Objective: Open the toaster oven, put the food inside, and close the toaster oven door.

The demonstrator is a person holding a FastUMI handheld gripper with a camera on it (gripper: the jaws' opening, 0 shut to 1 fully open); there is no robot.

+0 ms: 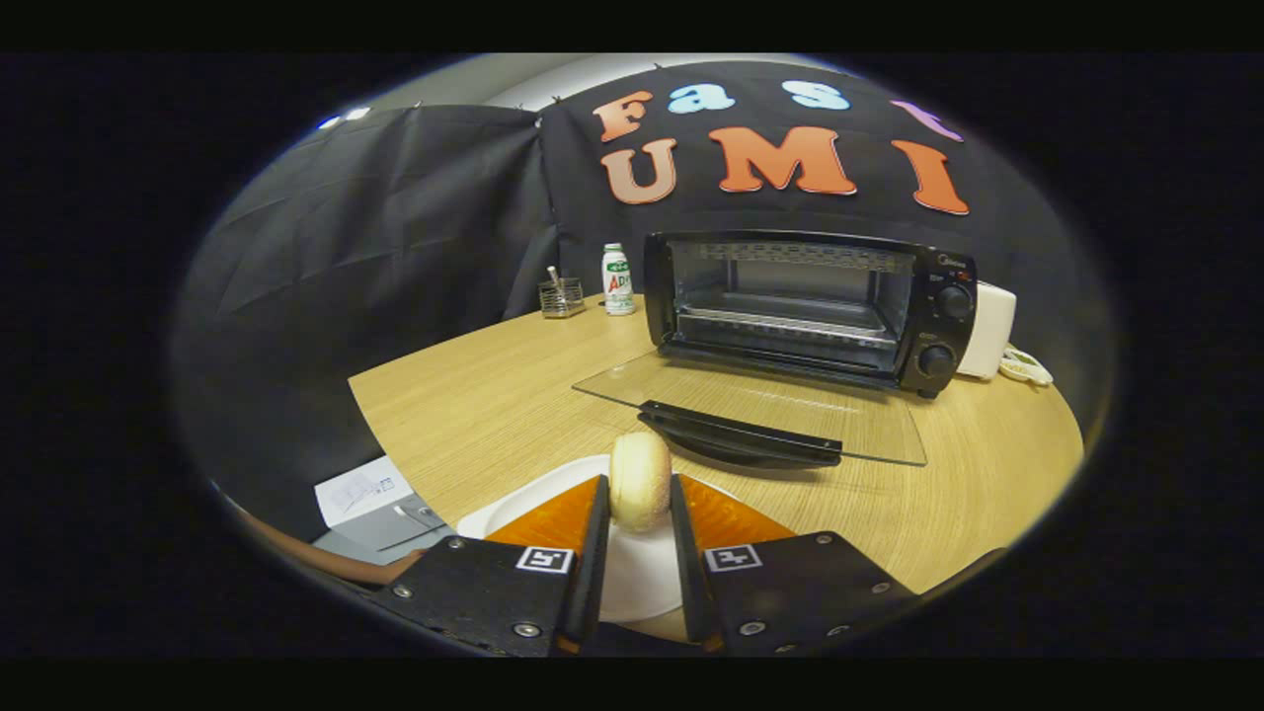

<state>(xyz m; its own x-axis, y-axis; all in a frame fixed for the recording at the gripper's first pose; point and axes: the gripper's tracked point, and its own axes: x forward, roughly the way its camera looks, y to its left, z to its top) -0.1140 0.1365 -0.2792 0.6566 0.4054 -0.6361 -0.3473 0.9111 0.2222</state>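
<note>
A black toaster oven (810, 306) stands at the back of the round wooden table (494, 395). Its glass door (760, 410) lies folded down flat in front of it, handle toward me, and the wire rack inside shows. A pale round bun (640, 481) stands on edge between my fingers, above a white plate (533, 499). My gripper (638, 494) is shut on the bun, both fingers pressing its flat sides. The bun sits just short of the door's handle.
Left of the oven stand a small white bottle (618, 279) and a wire holder (561, 295). A white appliance (990, 330) sits to the oven's right, with a small dish (1024, 366) beside it. A box (360, 491) lies off the table's left edge.
</note>
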